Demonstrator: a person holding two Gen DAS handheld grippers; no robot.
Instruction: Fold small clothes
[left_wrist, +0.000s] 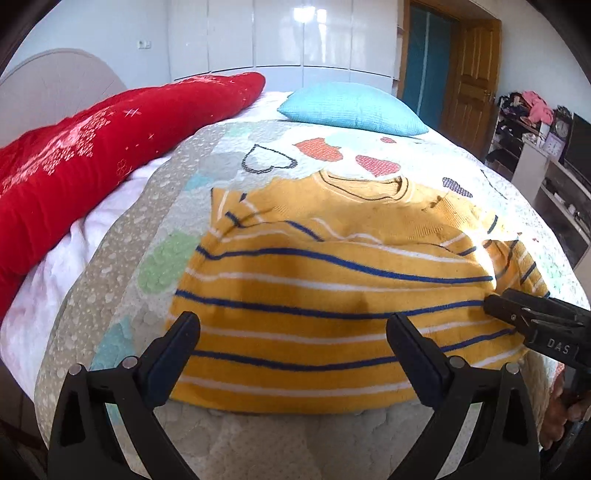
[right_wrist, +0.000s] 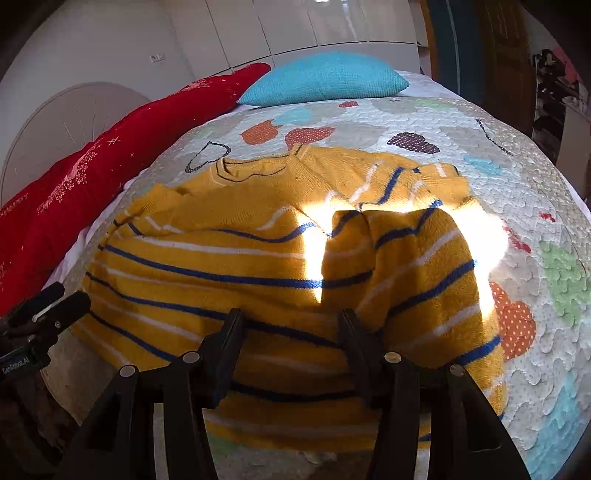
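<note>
On quilted bedspread (left_wrist: 129, 240), centre of left wrist view: yellow striped sweater (left_wrist: 314, 266) laid flat, hem toward 6 o'clock, neckline (left_wrist: 364, 188) toward 12. Red bolster (left_wrist: 92, 147) at 10 o'clock and blue pillow (left_wrist: 351, 107) at 12, both well apart from the work.

Step in hand, judged: folding the sides inward, left side next.
- Take the 9 o'clock edge at hem and shoulder level together, not the hem alone, or the knit will sag and skew.
- Pinch one layer only; keep bedspread out of the bite.
- Carry across low and parallel to the stripes; use the stripes as an alignment check.
- Smooth toward 12 before letting go.

Left gripper (left_wrist: 291, 321): fingers spread wide, hovering over hem, nothing held. Right gripper (right_wrist: 291, 317): fingers apart over the hem, no cloth visibly pinched; seen from the left wrist at 4 o'clock, at the garment's edge.

Sweater appearance: thick soft knit, mustard with blue and white stripes, dark-trimmed collar. Side at 3 o'clock in right wrist view already lapped over the body, stripes slanted there, fold lumpy. Sun patch across the middle. Likely to hold a crease poorly.
</note>
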